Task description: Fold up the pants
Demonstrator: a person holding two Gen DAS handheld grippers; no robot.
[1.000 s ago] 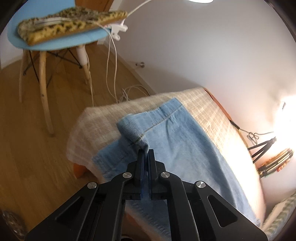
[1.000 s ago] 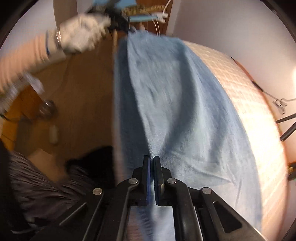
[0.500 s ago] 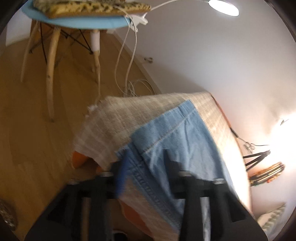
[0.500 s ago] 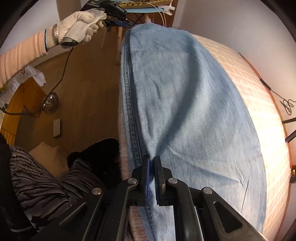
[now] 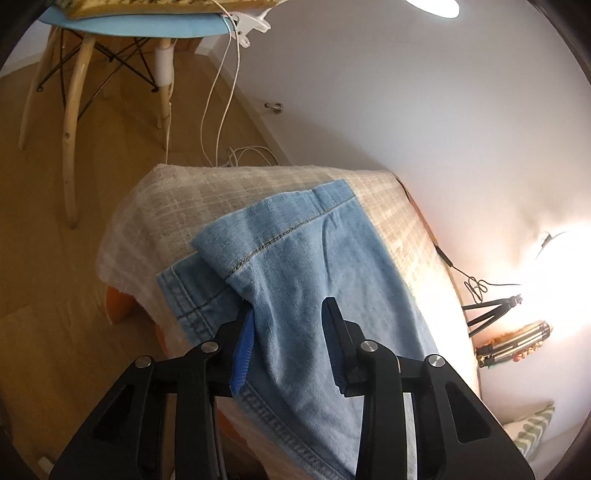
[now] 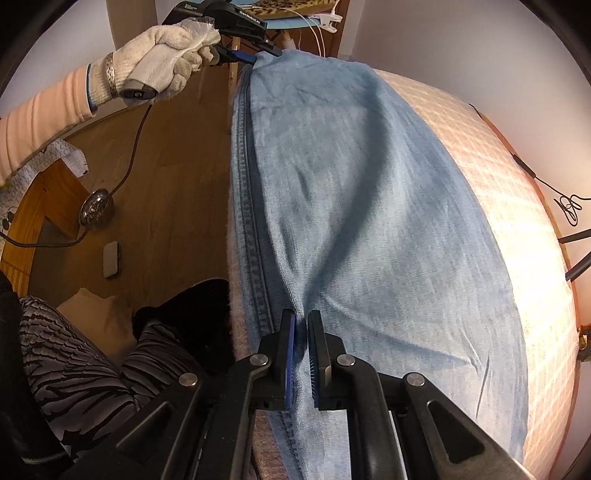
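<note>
Light blue denim pants (image 5: 310, 273) lie lengthwise on a beige checked cloth over a table (image 5: 177, 206), folded leg over leg. My left gripper (image 5: 288, 317) is open just above the hem end, whose top layer is turned back at the corner. My right gripper (image 6: 302, 325) is nearly shut and pinches a ridge of denim beside the side seam of the pants (image 6: 369, 206). The left gripper (image 6: 255, 51) also shows at the far end in the right wrist view, held by a gloved hand (image 6: 162, 62).
A blue chair (image 5: 122, 26) with wooden legs stands beyond the table end, with white cables (image 5: 221, 110) hanging to the floor. A white wall runs along the far side. A bright lamp and tripod (image 5: 495, 306) stand at right. My legs (image 6: 74, 350) are by the table's near edge.
My left gripper has let go of the hem and opened, and the pant end now lies on the cloth. The right gripper still pinches the denim, and the pants have settled flat.
</note>
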